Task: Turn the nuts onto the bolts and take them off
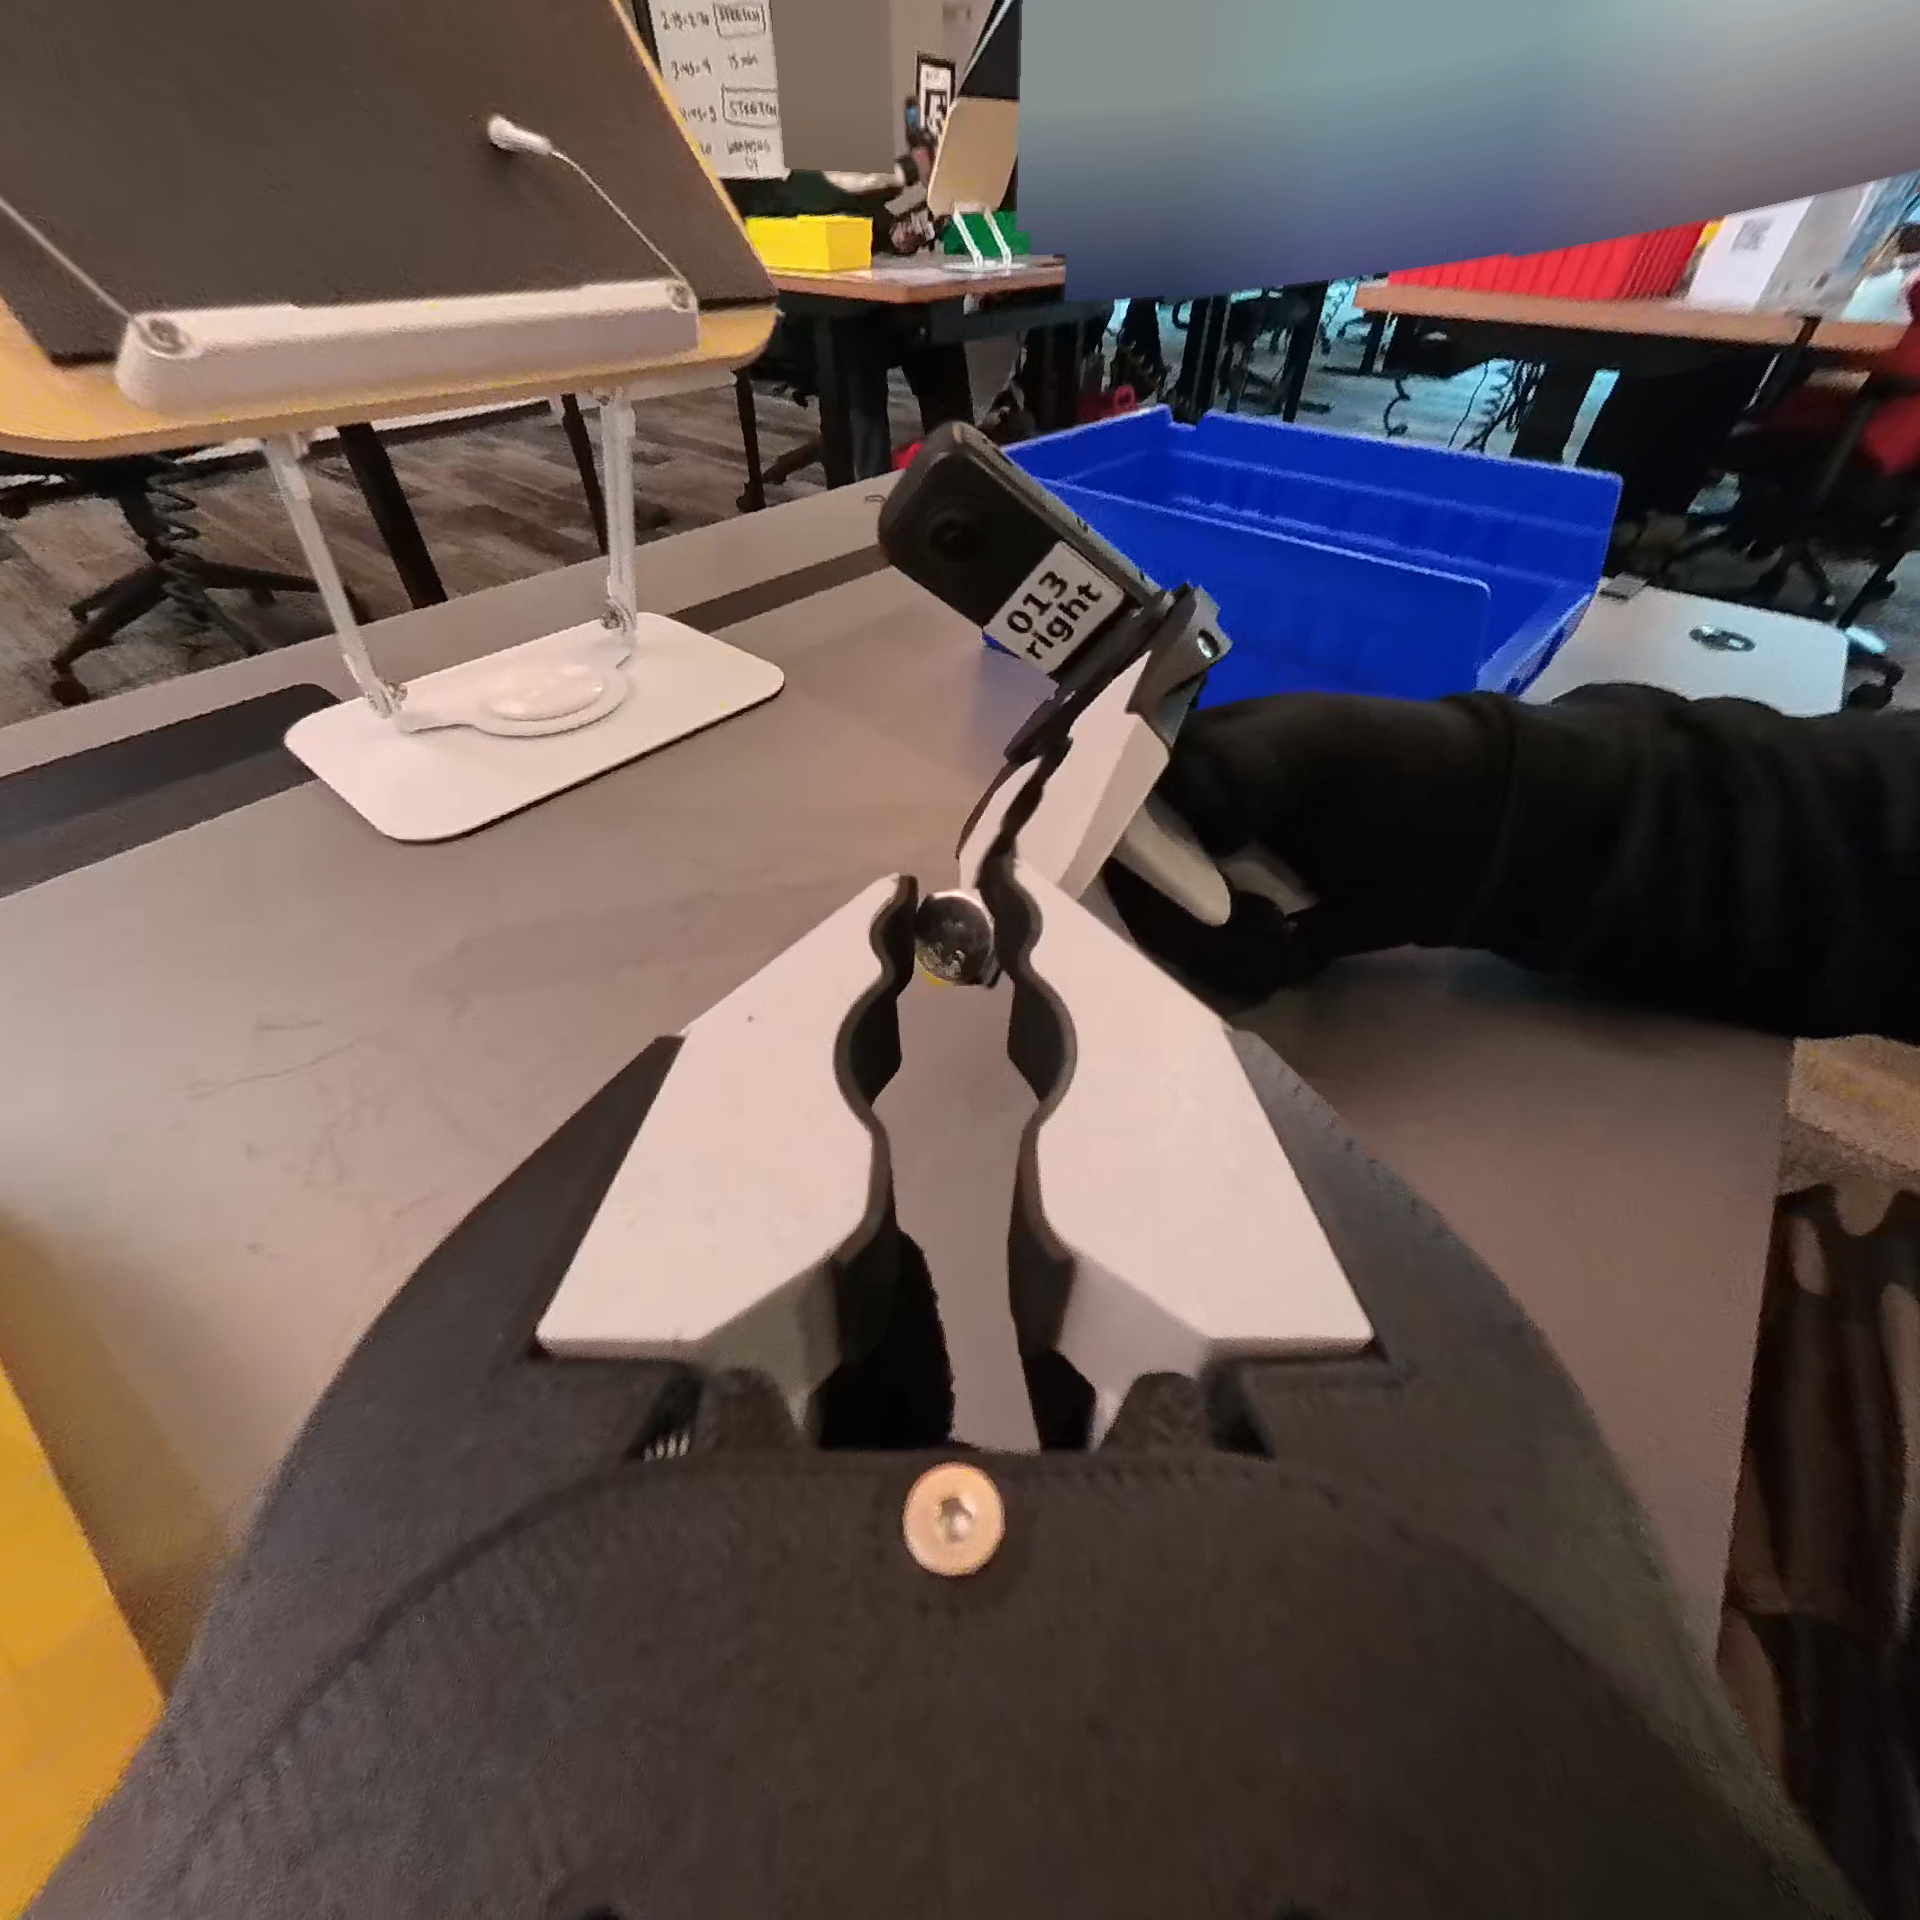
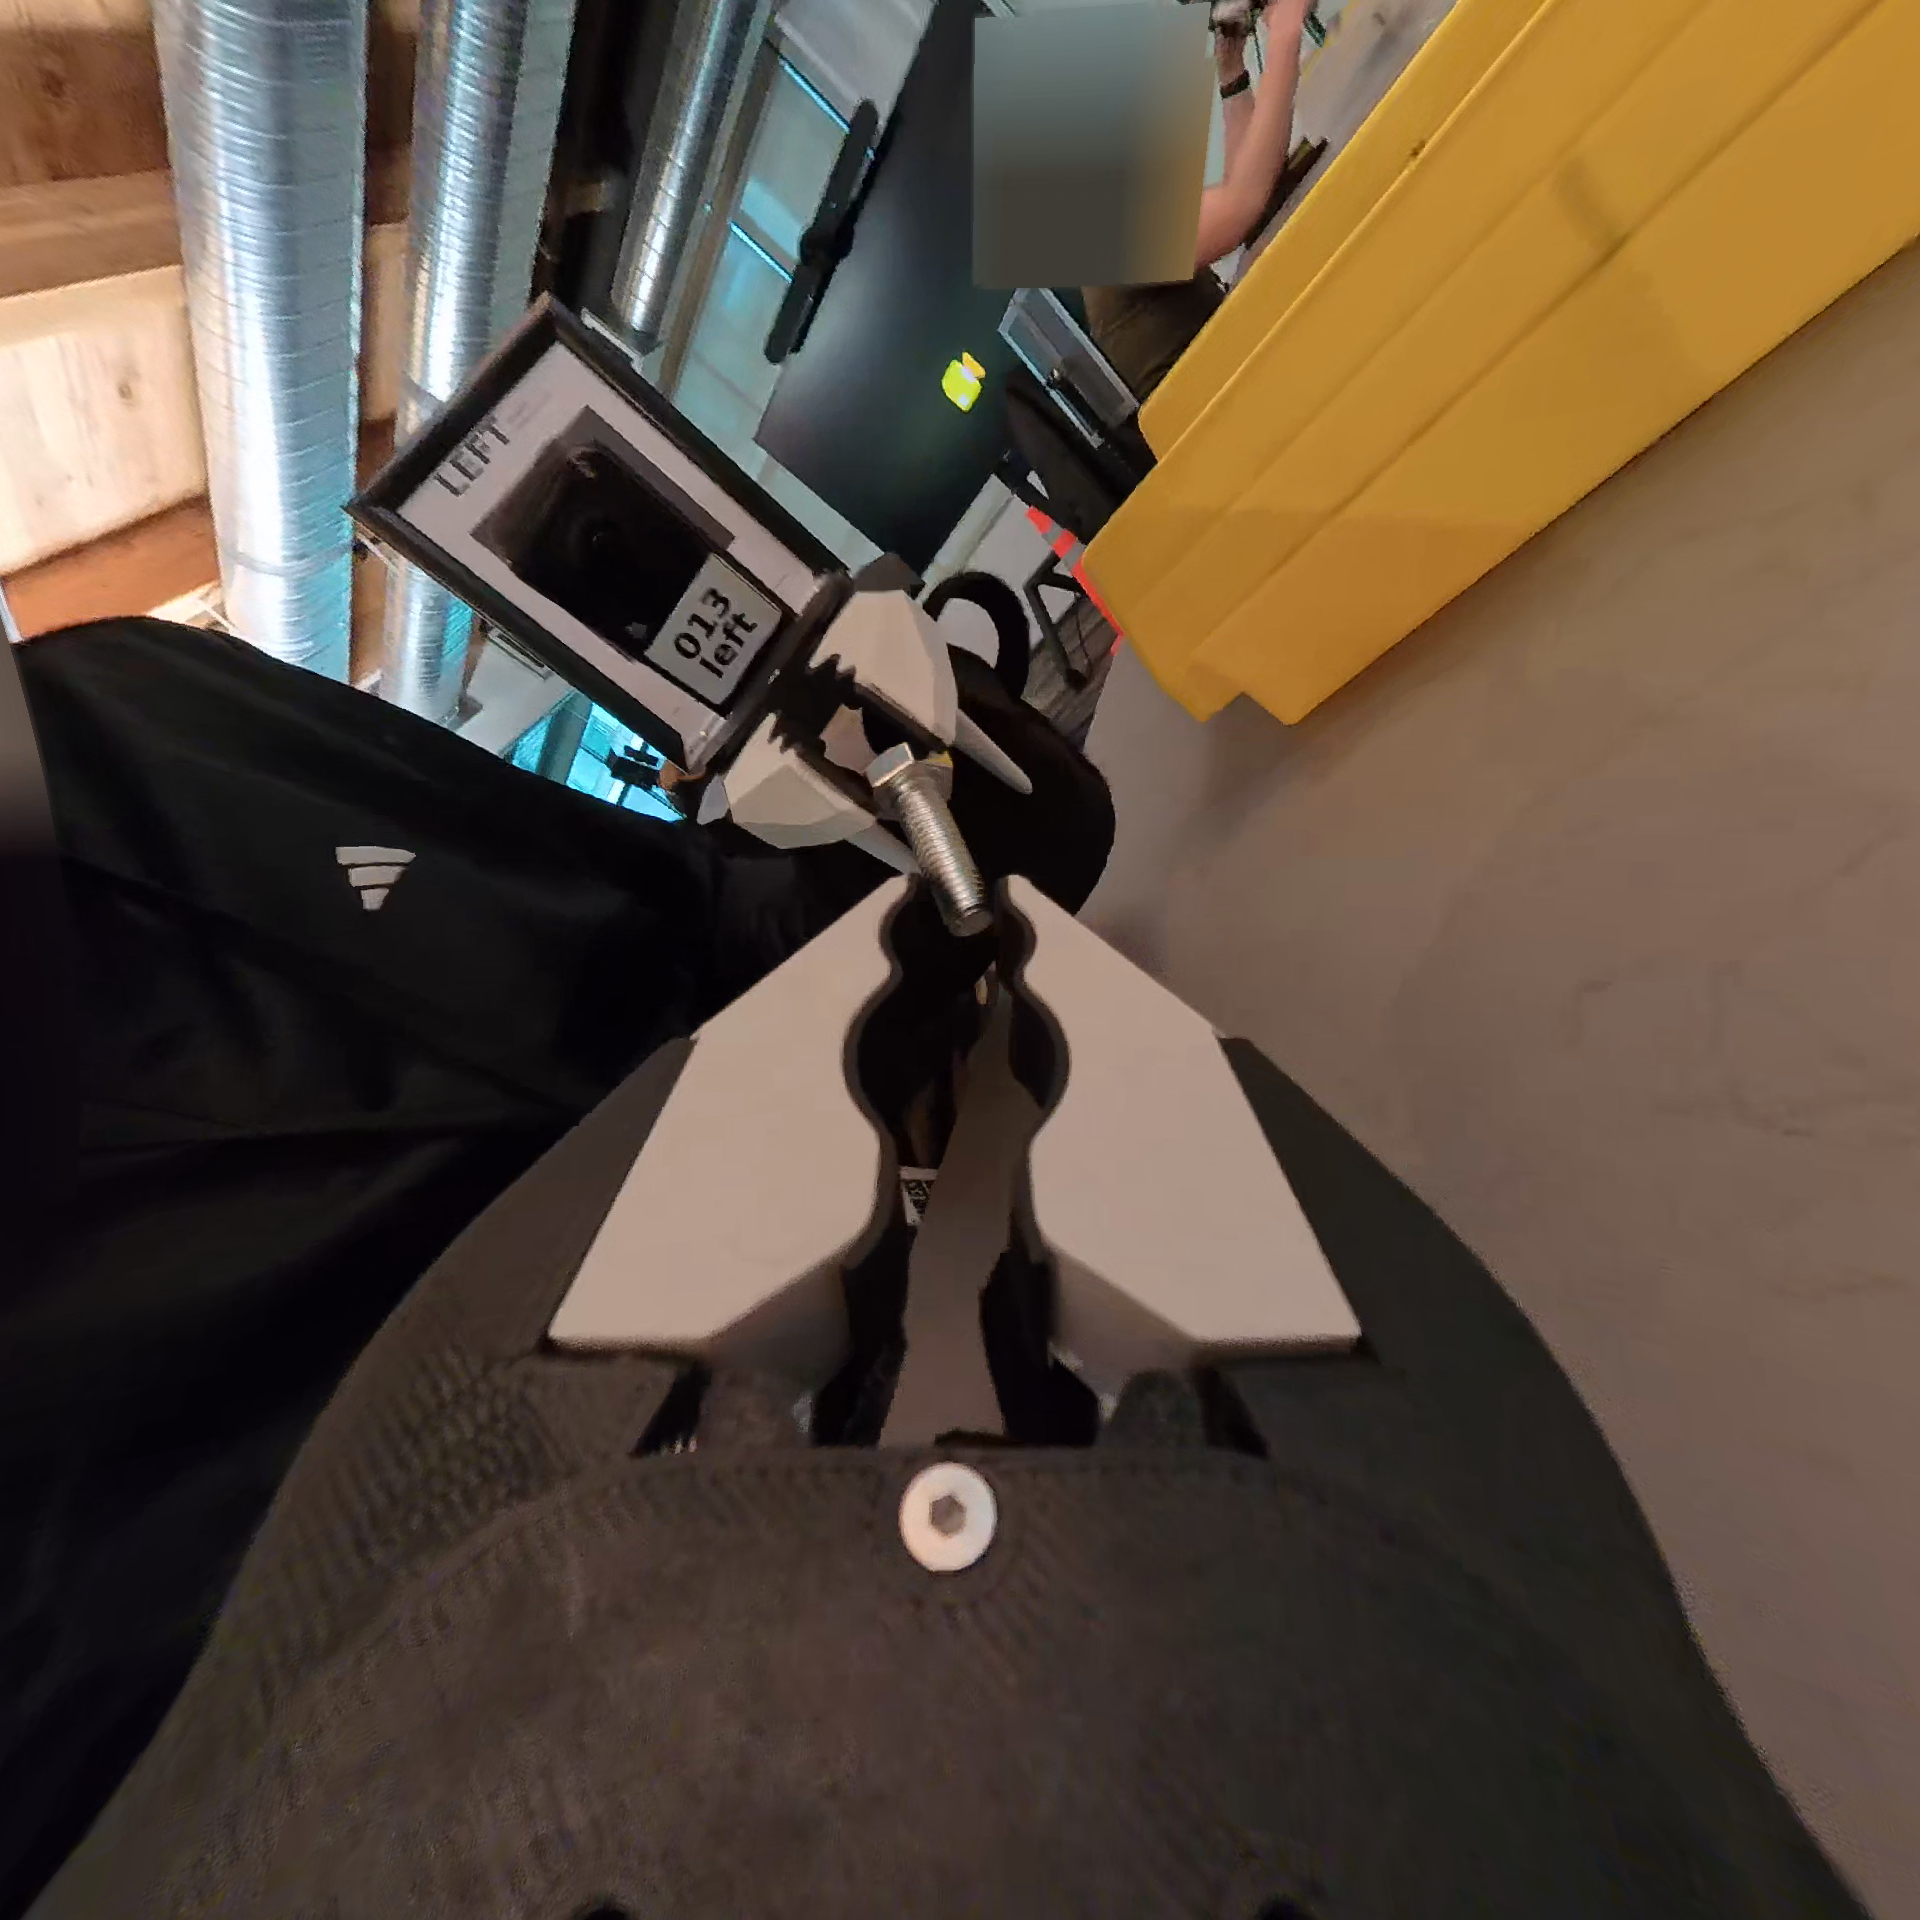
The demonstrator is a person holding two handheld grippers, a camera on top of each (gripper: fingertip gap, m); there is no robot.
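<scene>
Between the tips of the left hand-held gripper (image 1: 951, 935) sits the bolt (image 2: 932, 847), pinched at its head end; the right wrist view shows its hex head against the left fingers and its threaded shank pointing toward the right hand-held gripper (image 2: 961, 914). The shank's free end lies in the mouth of the right tips. Those fingers stand close together with a narrow gap, and I cannot tell whether they pinch the thread or merely surround it. No nut is clearly visible; a small yellow speck shows beside the dark bolt head (image 1: 954, 940) in the left wrist view, but what it is remains unclear.

My judgement is that the main risk is misalignment. The bolt is tilted relative to the right fingers, so a nut offered here could cross-thread or jam. The left grip holds only the head end, so a sideways push could pivot the bolt or drop it onto the surface (image 1: 416, 1039) below.

Beyond the right hand-held gripper, in the left wrist view, stands a blue bin (image 1: 1351, 561); its inside shows a divider but no contents I can make out. A yellow bin (image 2: 1507, 364) lies past the left hand-held gripper in the right wrist view, its contents hidden. A white stand (image 1: 520, 727) rests farther left.
</scene>
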